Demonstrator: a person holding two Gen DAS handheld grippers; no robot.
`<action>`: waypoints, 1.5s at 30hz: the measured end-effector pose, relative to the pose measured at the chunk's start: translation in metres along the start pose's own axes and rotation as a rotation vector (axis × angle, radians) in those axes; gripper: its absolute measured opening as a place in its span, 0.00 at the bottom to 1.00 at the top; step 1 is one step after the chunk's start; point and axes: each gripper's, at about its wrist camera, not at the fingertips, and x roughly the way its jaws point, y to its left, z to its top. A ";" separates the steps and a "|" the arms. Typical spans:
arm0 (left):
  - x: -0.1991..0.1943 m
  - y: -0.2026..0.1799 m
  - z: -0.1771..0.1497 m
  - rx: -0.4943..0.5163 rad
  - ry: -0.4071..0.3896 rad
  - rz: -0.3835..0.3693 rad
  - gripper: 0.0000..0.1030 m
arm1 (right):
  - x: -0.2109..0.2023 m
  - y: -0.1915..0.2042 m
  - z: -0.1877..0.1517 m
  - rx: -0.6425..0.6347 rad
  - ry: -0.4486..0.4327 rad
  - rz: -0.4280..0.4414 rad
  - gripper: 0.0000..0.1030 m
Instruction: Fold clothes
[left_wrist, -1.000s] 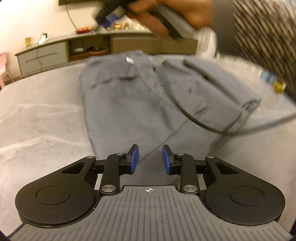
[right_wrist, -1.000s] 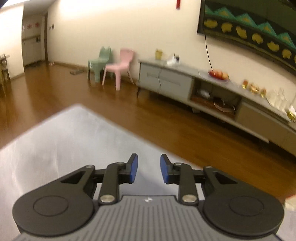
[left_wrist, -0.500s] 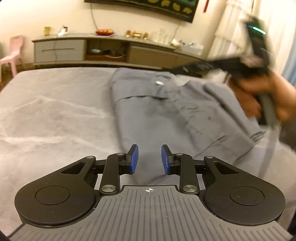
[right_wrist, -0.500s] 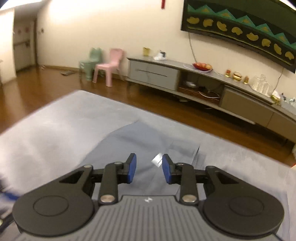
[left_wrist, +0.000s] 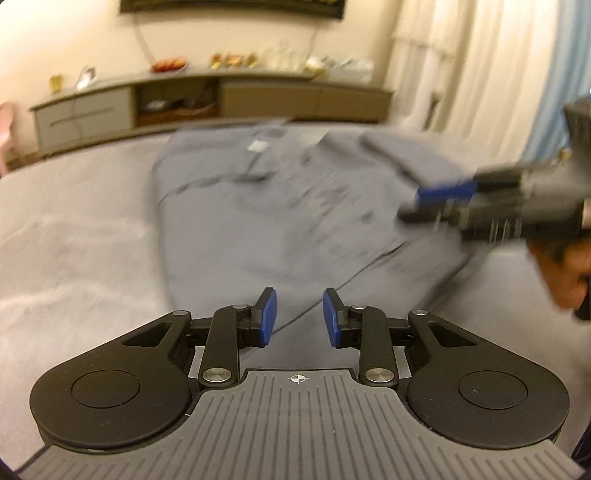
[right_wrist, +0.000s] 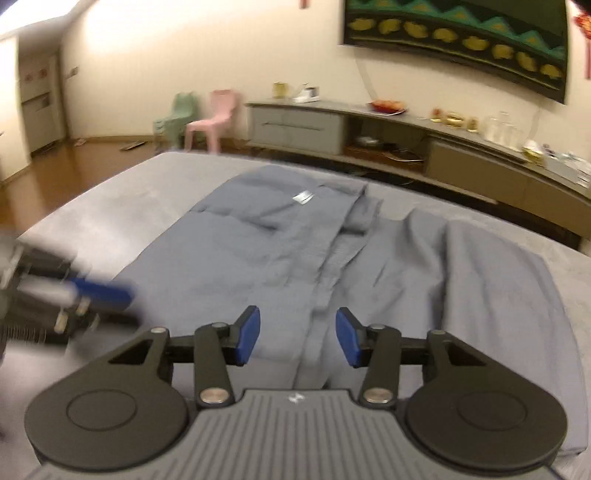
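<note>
A grey-blue shirt (left_wrist: 280, 206) lies spread on the grey table (left_wrist: 74, 258), collar and white label (right_wrist: 303, 197) at the far end, one side folded over on the right (right_wrist: 480, 280). My left gripper (left_wrist: 299, 319) is open and empty, low over the shirt's near hem. My right gripper (right_wrist: 298, 339) is open and empty, above the shirt's front placket. The right gripper also shows blurred at the right of the left wrist view (left_wrist: 443, 199), and the left gripper shows blurred at the left of the right wrist view (right_wrist: 99, 295).
A long low cabinet (right_wrist: 406, 147) with bowls and glasses stands along the far wall. A pink chair (right_wrist: 210, 118) and a green chair (right_wrist: 177, 118) stand on the wood floor at the left. White curtains (left_wrist: 461, 66) hang at the right.
My right gripper has swung down from facing the room to over the shirt and its jaws have opened wider. My left gripper has shifted left along the near hem, jaws still open.
</note>
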 end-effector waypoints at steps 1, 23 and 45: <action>0.004 -0.005 0.002 0.016 0.012 -0.008 0.16 | 0.008 0.001 -0.012 -0.038 0.045 -0.003 0.45; 0.068 -0.099 0.043 0.060 0.095 -0.019 0.34 | -0.028 -0.202 -0.046 0.379 -0.009 -0.333 0.80; 0.223 -0.235 0.217 0.142 0.330 -0.035 0.33 | -0.054 -0.133 -0.031 0.034 -0.246 -0.287 0.06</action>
